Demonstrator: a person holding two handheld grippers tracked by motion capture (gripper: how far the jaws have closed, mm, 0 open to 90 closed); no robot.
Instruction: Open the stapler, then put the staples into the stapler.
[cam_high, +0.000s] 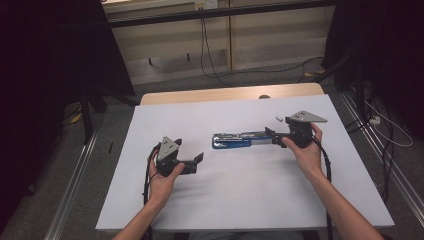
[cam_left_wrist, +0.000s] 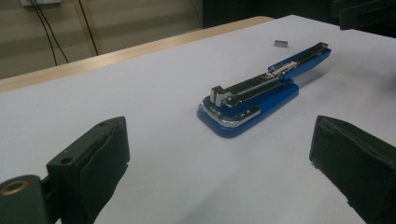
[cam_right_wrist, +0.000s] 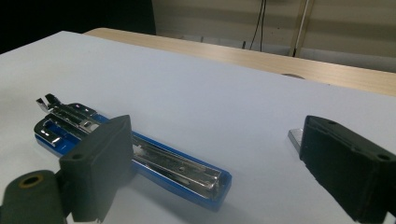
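Evidently the blue stapler (cam_high: 240, 140) lies swung open on the tabletop (cam_high: 240, 195), probably so its tray can be loaded. The right gripper (cam_right_wrist: 210, 154) stands over its far end, jaws spread wide, holding nothing. Beside its right jaw sits a small staple block (cam_right_wrist: 294, 139), while the left gripper (cam_left_wrist: 219, 154), also open, faces the stapler's hinge end from a little way off.

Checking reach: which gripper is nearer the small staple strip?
Right. The right gripper sits just below the staple strip, by the stapler's end; the left gripper is far across it.
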